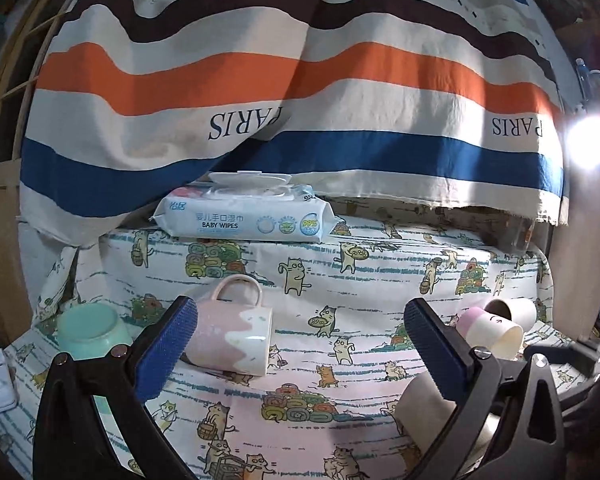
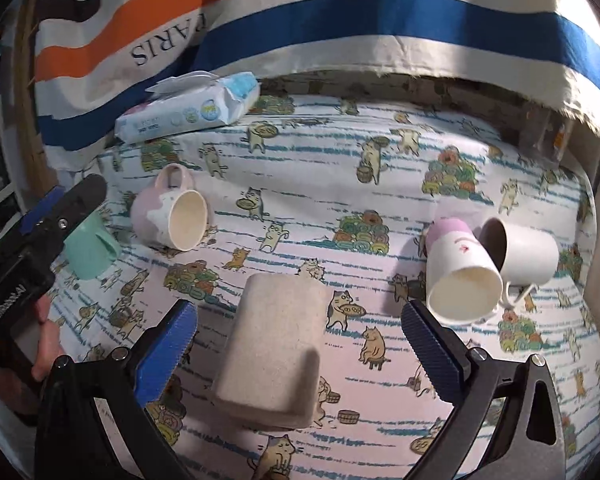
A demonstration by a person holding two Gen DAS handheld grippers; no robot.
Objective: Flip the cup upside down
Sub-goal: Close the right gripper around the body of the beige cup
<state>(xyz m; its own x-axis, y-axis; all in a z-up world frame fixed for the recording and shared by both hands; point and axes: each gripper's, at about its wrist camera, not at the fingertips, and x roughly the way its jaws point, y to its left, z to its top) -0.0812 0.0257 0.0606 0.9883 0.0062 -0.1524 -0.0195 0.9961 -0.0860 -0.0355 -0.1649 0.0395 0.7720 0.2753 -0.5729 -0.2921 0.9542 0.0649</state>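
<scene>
Lying on its side at the far left of the tabletop [image 2: 380, 168], the pink mug [image 1: 230, 330] points its mouth right, handle up, long axis left-right. Both hand-held grippers, left [image 1: 300, 344] and right [image 2: 300, 344], gape wide and empty. Pinching the rounded wall off-centre could roll it into the green cup [image 1: 90, 330]

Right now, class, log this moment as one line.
left gripper: open | right gripper: open | pink ceramic mug: on side | mint cup: inverted
</scene>
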